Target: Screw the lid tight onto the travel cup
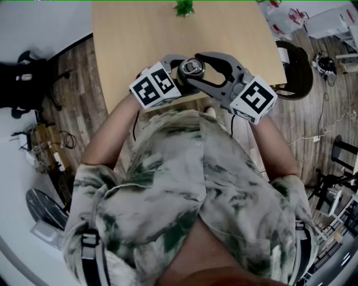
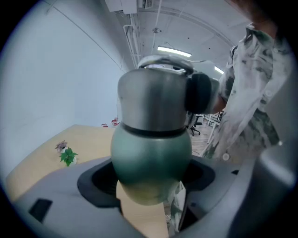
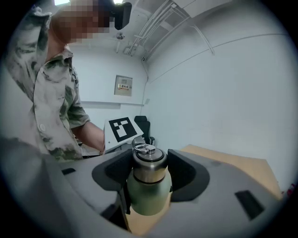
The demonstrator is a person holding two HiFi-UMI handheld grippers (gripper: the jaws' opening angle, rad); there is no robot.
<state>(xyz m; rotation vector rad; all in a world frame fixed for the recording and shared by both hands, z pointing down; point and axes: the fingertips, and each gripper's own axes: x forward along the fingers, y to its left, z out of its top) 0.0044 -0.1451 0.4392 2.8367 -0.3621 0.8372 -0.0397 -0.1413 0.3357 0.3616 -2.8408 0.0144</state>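
Close against the person's pale, green-blotched shirt (image 1: 179, 179), both tools meet on the travel cup, which is held over the near edge of the pale wooden surface (image 1: 140, 33) and appears to hang clear of it. The left tool (image 2: 150, 179) is clenched on the rounded matte-green cup body (image 2: 151, 153). The right tool (image 3: 148, 169) comes in from the other side, its 2 dark pads hugging the brushed-steel lid with a ring handle (image 1: 193, 68), and it looks clamped there.

The likeliest fault from here is slip. Both steel and painted body look smooth, so a hard twist could turn the lid inside the right tool's pads, or spin the body in the left. A lid sitting slightly askew could cross-thread and jam before it seals; from these views I cannot tell whether it is square. If either grip lets go, the cup has no support and would fall to the edge or onto the lap.

Room for turning is tight between chest and edge. Beyond, the surface is open up to a small green plant (image 1: 183, 8) at its far side, and a dark round-backed chair (image 1: 296, 70) stands off the right corner
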